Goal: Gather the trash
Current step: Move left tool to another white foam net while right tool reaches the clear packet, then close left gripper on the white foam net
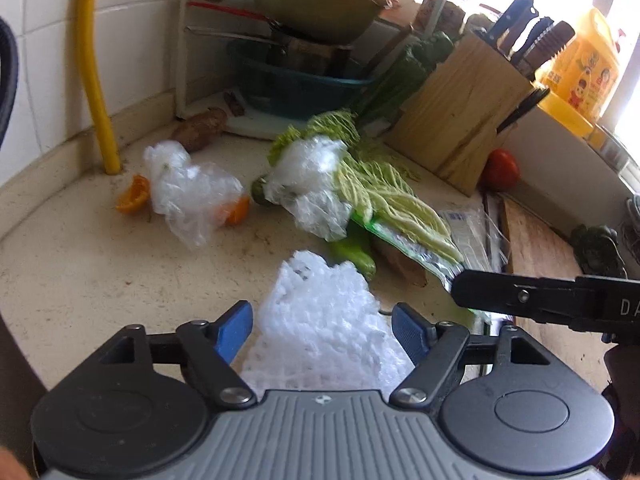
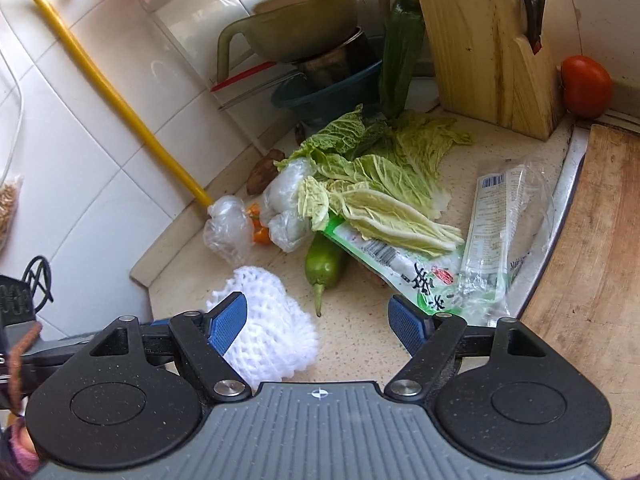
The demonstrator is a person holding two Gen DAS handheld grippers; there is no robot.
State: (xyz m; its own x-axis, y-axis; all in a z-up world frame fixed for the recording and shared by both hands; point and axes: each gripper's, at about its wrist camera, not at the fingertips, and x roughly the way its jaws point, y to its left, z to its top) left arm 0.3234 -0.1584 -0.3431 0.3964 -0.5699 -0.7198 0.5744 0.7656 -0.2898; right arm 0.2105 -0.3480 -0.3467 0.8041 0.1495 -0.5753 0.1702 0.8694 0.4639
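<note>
A white foam net lies on the beige counter between the open fingers of my left gripper; it also shows in the right wrist view. Whether the pads touch it I cannot tell. My right gripper is open and empty above the counter, its right finger over a green-and-clear food wrapper; it enters the left wrist view from the right. Crumpled clear plastic bags and orange peel lie further back, by cabbage leaves.
A green pepper lies under the wrapper. A second clear wrapper lies by a wooden cutting board. A knife block, tomato, stacked bowls on a rack, a yellow pipe and tiled wall bound the corner.
</note>
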